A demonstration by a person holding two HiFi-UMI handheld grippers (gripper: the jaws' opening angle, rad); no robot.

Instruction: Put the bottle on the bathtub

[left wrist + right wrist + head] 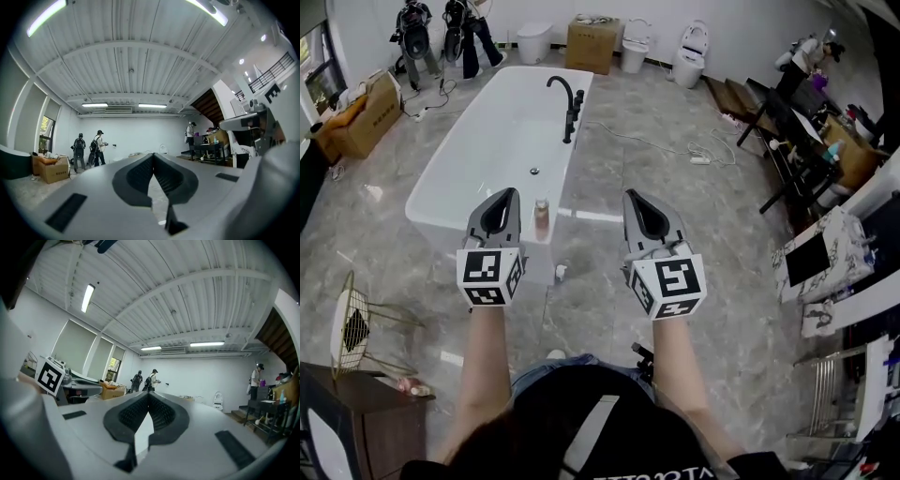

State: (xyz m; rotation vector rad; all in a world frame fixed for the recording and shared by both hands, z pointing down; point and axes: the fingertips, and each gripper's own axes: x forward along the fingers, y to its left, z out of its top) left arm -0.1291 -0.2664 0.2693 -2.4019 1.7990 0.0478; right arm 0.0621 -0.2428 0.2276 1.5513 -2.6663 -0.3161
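Standing on the white freestanding bathtub's (441,183) near rim, the small pinkish bottle (542,217) is resting unaided, so the left gripper (508,194) and right gripper (631,196) are hovering nearby, jaws together, empty.

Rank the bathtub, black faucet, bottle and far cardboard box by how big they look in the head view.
Largest: bathtub
Then: cardboard box, though it sits farther off
Then: black faucet
Smallest: bottle
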